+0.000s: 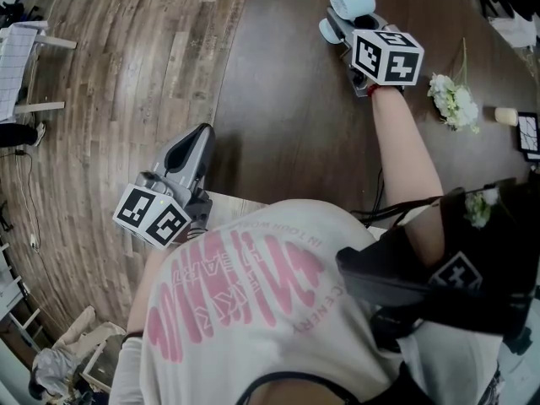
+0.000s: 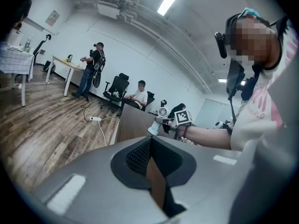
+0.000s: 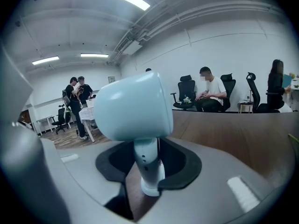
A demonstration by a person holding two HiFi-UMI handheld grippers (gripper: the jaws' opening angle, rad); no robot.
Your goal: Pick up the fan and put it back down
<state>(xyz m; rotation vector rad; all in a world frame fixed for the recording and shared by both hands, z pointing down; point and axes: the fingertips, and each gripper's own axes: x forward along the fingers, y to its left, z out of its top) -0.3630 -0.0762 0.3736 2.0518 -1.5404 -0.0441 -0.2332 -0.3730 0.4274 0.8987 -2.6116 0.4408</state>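
Fan [image 3: 133, 106], pale blue, is pinched by its stem in the right tool [image 3: 149, 171] over the brown bench [image 1: 287, 116]. Its blades face away, and whether its foot touches the bench cannot be told. The left tool [image 2: 152, 157], slightly spread and empty, hangs over the wood floor [image 1: 110, 74] at the bench edge. White flowers [image 1: 453, 101] and a beige cylinder [image 1: 505, 116] lie well to the right of the fan.
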